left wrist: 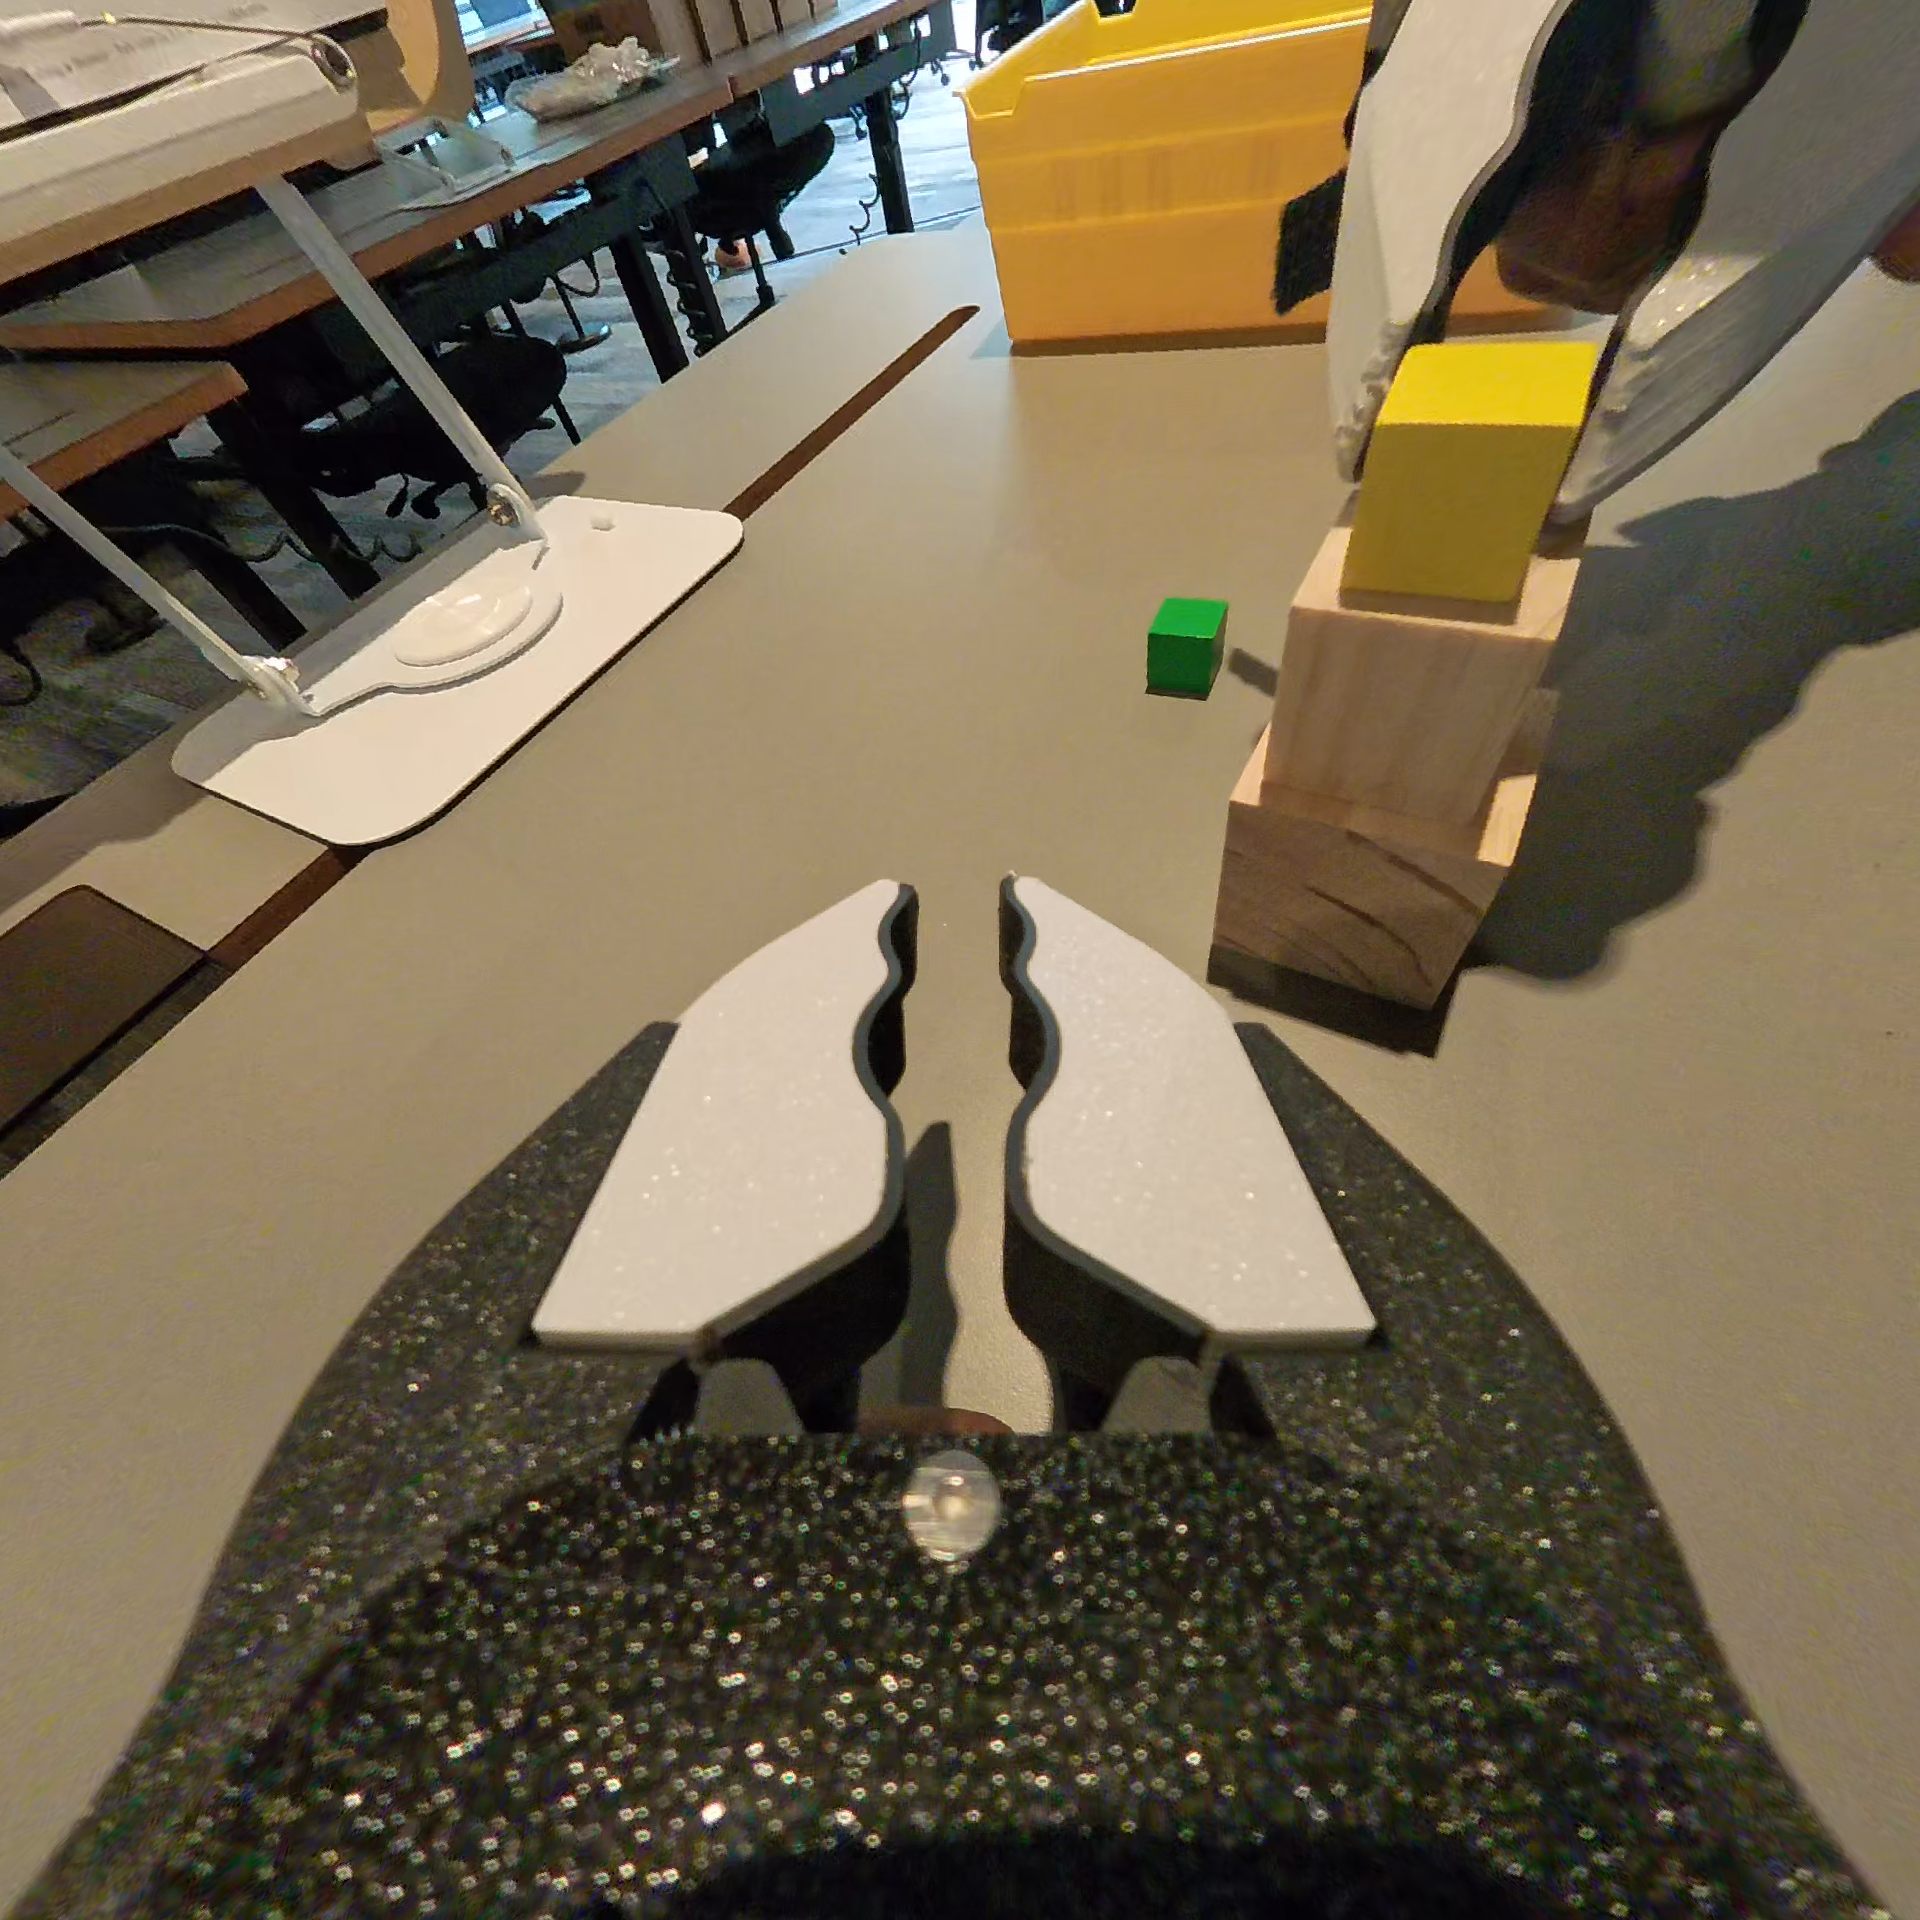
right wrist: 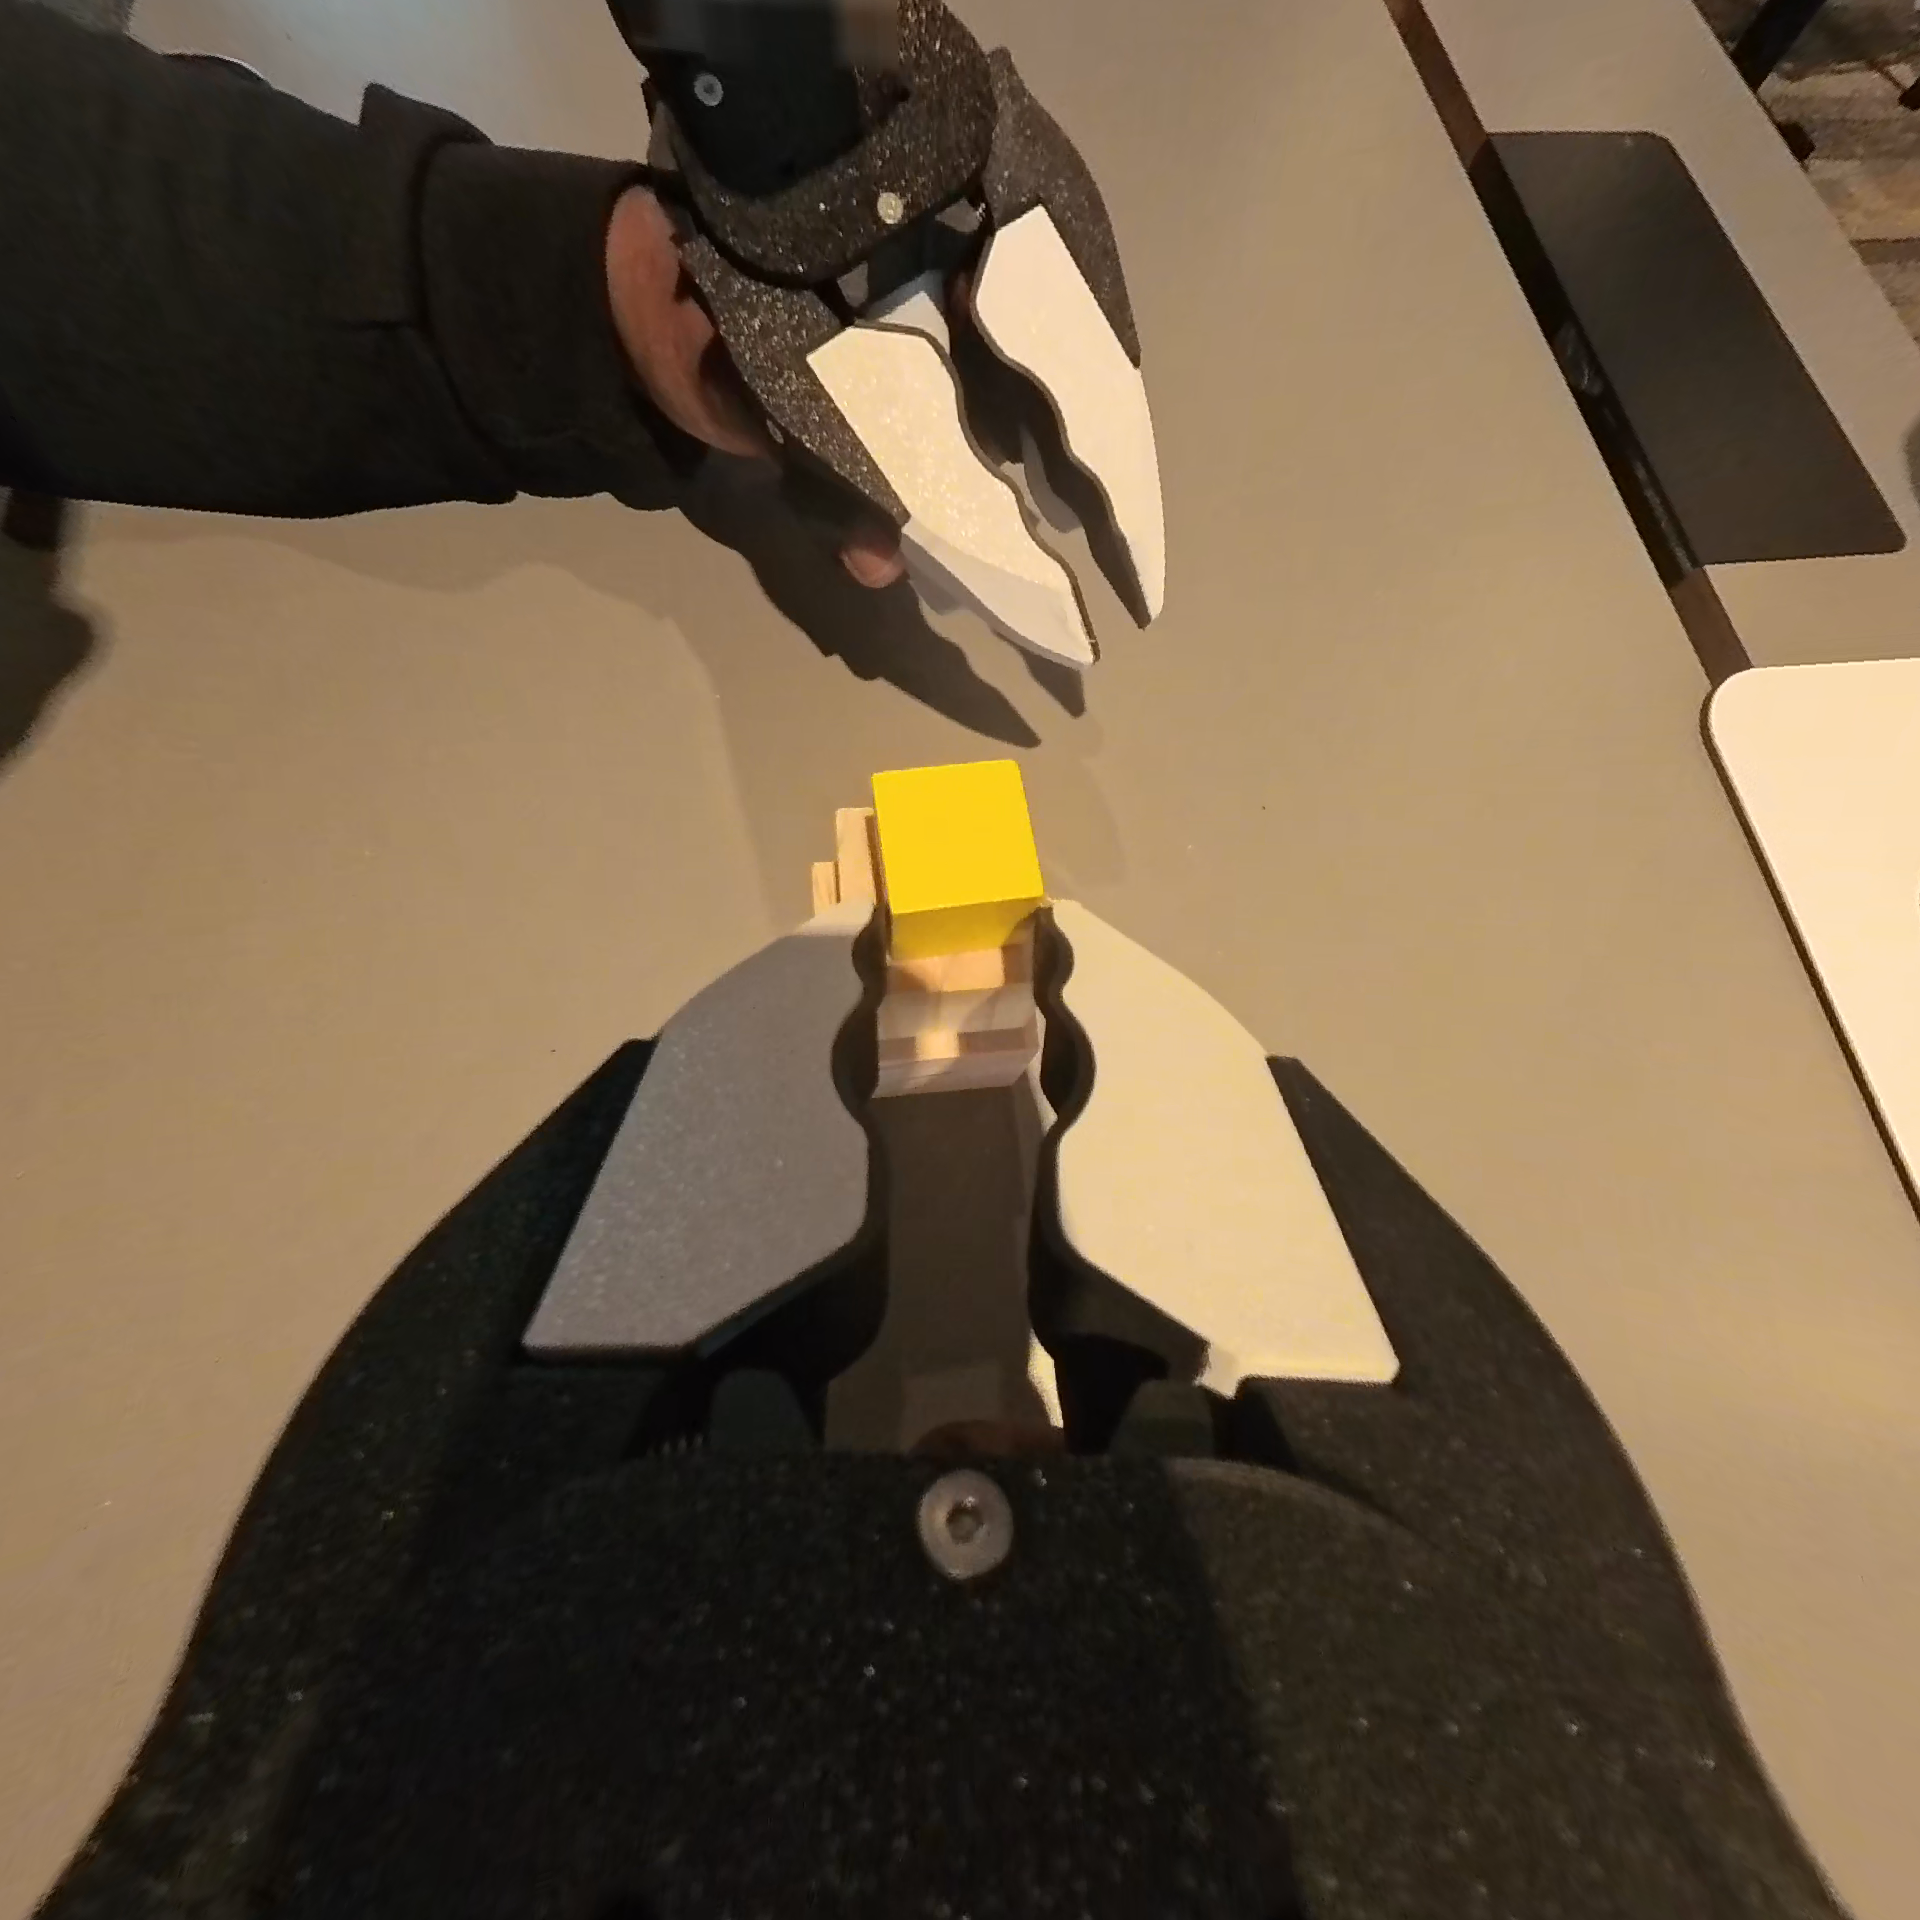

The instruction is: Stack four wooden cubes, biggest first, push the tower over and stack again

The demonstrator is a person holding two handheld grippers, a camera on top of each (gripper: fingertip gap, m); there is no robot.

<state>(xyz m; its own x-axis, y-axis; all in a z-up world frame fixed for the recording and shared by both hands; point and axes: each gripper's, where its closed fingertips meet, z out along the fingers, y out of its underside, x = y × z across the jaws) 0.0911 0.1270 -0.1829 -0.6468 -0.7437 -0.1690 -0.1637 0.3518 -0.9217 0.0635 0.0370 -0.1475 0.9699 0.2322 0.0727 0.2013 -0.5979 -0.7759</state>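
A tower stands on the grey table: a large wooden cube [left wrist: 1351, 894] at the bottom, a medium wooden cube [left wrist: 1413, 675] on it, and a yellow cube [left wrist: 1455, 530] on top. My right gripper [left wrist: 1465, 483] comes down from above, its fingers pressed on both sides of the yellow cube [right wrist: 956, 842]. The wooden cubes [right wrist: 956, 1008] show between its fingers. A small green cube [left wrist: 1184, 649] lies on the table left of the tower. My left gripper [left wrist: 958, 904] is empty, with a narrow gap between its tips, low over the table before the tower; it also shows in the right wrist view [right wrist: 1112, 634].
A yellow plastic bin [left wrist: 1143, 208] stands behind the tower. A white lamp base [left wrist: 468, 675] lies at the left and shows in the right wrist view [right wrist: 1839, 883]. A black pad [right wrist: 1662, 364] lies by the table seam. A dark sleeve [right wrist: 312, 312] holds the left gripper.
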